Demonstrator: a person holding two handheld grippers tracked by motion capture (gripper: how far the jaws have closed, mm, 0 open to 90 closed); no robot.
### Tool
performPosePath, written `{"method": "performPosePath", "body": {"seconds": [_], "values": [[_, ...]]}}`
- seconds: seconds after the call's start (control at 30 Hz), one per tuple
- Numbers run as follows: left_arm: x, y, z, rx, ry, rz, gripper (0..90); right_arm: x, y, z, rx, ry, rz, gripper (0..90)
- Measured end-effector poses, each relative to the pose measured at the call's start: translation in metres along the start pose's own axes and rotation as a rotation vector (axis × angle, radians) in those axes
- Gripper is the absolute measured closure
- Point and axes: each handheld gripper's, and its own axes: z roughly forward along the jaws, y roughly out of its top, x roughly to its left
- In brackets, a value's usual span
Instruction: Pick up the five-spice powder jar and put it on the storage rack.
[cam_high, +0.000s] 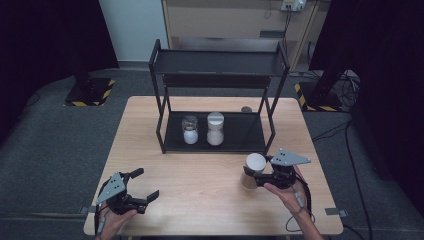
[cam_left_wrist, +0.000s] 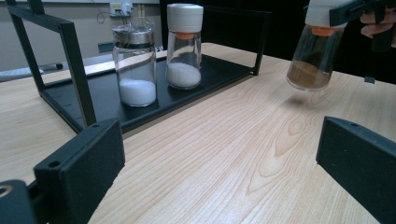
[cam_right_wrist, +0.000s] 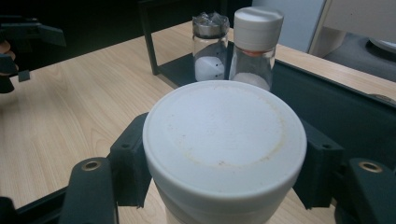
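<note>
Held item: clear glass shaker jar with white screw cap, orange collar and brown powder, tilted, lifted clear of the tabletop; its shadow lies on the wood below it in the left gripper view. It hangs just in front of the rack's right front leg.
Right gripper: jaws pinching the white cap of the brown-powder jar from both sides; in the right gripper view the pads press against the cap's rim.
Left gripper: jaws spread wide, nothing between them; well in front of the rack's left front corner, near the table's front edge.
Landmark: black metal two-tier rack at the back half of the light wooden table.
Rack, lower shelf: clear glass jar with metal lid and white powder on the left; just beside it, clear glass jar with white cap and white granules; both upright.
Rack, upper shelf: bare.
</note>
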Motion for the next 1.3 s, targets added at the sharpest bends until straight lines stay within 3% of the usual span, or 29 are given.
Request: {"method": "performPosePath", "body": {"seconds": [0.63,1.3], "values": [[0.0,0.0,0.0,-0.003,0.0,-0.002,0.0,-0.01,0.039,0.013,-0.008,0.016,0.014,33.9],[0.0,0.0,0.0,0.001,-0.007,0.001,0.0,-0.017,0.083,0.04,-0.005,-0.041,0.011,33.9]]}}
